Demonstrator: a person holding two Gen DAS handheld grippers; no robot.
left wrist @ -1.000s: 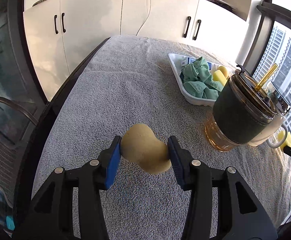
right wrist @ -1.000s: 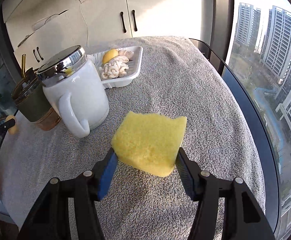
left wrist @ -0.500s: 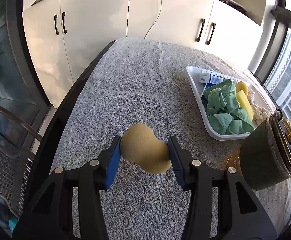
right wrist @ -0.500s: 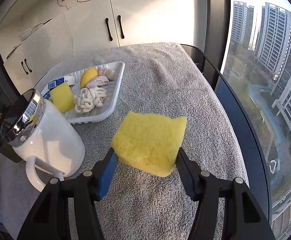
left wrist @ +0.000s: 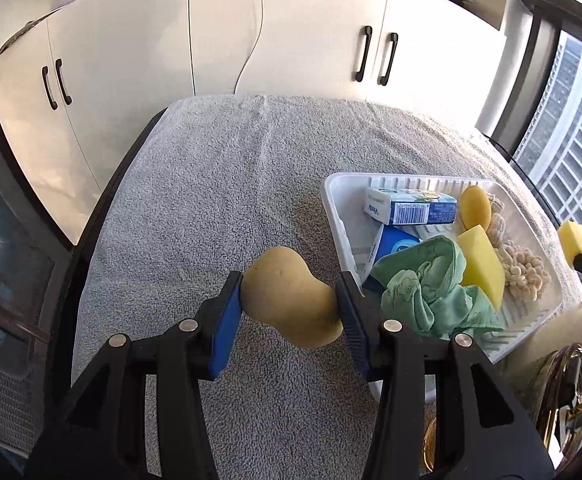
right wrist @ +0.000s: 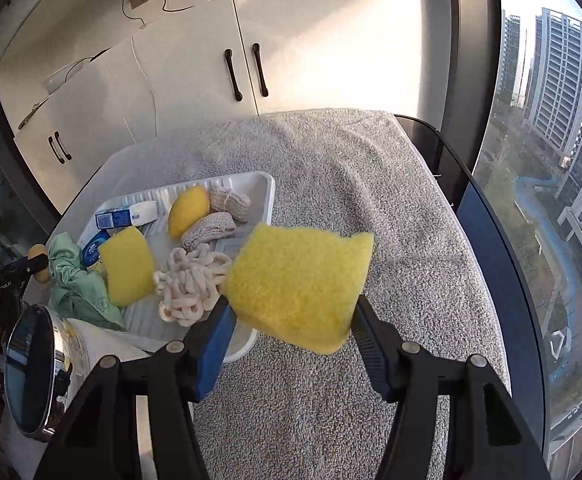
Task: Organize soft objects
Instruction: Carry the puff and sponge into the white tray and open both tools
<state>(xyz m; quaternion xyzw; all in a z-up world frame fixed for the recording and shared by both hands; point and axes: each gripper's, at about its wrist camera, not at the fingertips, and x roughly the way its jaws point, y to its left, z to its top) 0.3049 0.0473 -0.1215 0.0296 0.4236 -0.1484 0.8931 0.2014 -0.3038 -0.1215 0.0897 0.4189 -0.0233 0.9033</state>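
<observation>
Both of your grippers have carried their loads across the bench toward the white tray (left wrist: 337, 196), which now sits close in each view. Item one: left gripper (left wrist: 289, 300), jaws clamped on the tan peanut-shaped sponge (left wrist: 291, 298), held clear above the towel-covered bench (left wrist: 211, 200), just left of the tray's near corner. Item two: right gripper (right wrist: 291, 312), jaws pinching the yellow sponge (right wrist: 301, 284) at its lower edge, hanging over the tray's near-right corner. Tray contents: green cloth (left wrist: 427, 292), yellow wedge sponge (left wrist: 481, 266), knotted rope (right wrist: 191, 284), boxes. Risk: release now and your tan sponge lands on the towel; the crowded tray could let either sponge roll out.
</observation>
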